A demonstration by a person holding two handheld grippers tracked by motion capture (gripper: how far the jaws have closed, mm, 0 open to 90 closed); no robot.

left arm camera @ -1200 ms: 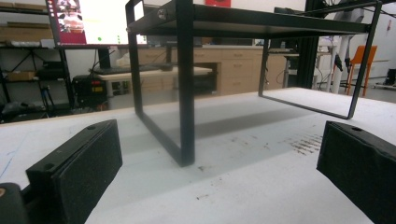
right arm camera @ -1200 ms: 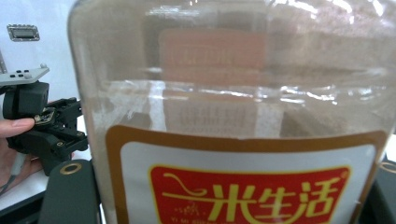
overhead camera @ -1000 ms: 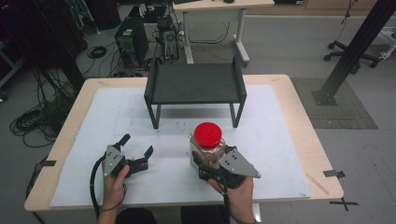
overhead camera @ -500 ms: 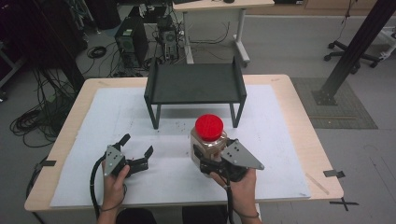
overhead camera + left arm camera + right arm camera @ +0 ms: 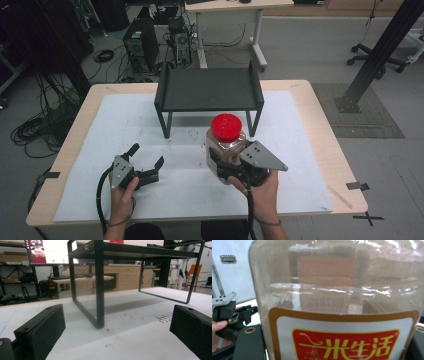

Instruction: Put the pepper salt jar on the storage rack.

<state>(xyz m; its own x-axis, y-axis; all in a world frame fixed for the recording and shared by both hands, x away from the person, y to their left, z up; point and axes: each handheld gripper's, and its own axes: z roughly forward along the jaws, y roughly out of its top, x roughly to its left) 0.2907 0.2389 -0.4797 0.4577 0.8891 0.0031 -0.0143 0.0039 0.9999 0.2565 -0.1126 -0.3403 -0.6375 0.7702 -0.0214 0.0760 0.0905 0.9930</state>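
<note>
The right gripper (image 5: 225, 161) is clamping a clear plastic jar (image 5: 225, 145), its jaws pressing against the jar's lower body on either side. In the right gripper view the jar (image 5: 337, 302) is sitting between the two black jaws at the bottom corners, showing a white label with a red panel and yellow characters (image 5: 347, 346). The jar is standing upright with its red lid (image 5: 226, 127) on top, just in front of the black shelf's right front leg. Whether its base is touching the mat, the views are not showing. The grey three-cornered plate (image 5: 260, 156) is riding on top of the gripper, and the person's right hand (image 5: 260, 192) is gripping the handle behind it.

The left gripper (image 5: 148, 162) is resting low over the white mat (image 5: 125, 120), well apart from the jar, with its jaws standing wide apart and holding nothing. In the left gripper view the pads (image 5: 41, 330) are framing the shelf's front leg (image 5: 99, 290). The person's left hand (image 5: 122, 192) is holding it.

The black shelf (image 5: 209, 90) is standing on the mat at the far middle of the wooden table (image 5: 320, 115).
</note>
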